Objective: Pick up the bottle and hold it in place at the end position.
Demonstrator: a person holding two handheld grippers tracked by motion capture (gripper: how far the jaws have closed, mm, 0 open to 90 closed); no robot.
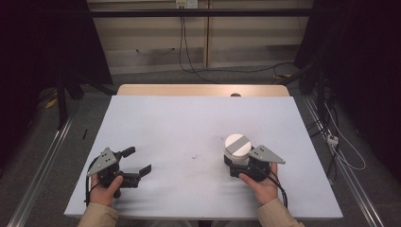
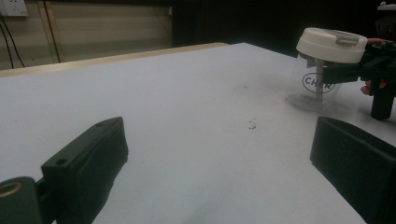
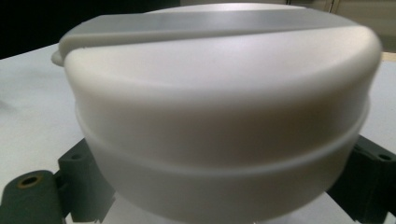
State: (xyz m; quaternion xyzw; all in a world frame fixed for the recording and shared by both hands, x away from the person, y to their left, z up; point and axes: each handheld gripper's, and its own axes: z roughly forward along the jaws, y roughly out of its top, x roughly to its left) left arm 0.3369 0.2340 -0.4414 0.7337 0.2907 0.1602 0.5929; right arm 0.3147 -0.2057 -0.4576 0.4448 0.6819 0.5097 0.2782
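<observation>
The fingers (image 3: 369, 179) of the right gripper (image 1: 242, 163) are clenched on a clear jar (image 2: 315, 86), one on each side of it just under its white lid (image 1: 237, 144). From close behind that gripper the lid's rounded wall bulges between the two dark fingers, with a grey strip (image 3: 205, 23) running across its flat top. The jar stands upright on the white table (image 1: 189, 123), and taking the jar as the mark, everything else falls around it: the right hand (image 1: 261, 187) sits just behind it on the near side, wrapped round the gripper's body, with the grey three-cornered plate (image 1: 265, 154) riding just beside the lid. Well away to the jar's left, near the table's front corner, the left gripper (image 1: 140, 161) rests in the left hand (image 1: 105, 188) with its fingers (image 2: 86, 163) released and spread wide, nothing between them but bare tabletop. From that gripper's own camera the jar shows off to the far right, with dark lettering in an oval on its clear wall. A small dark smudge (image 1: 194, 155) marks the table between the jar and the left gripper, nearer the jar. A tan sleeve (image 1: 97, 215) covers the left forearm at the table's near edge.
</observation>
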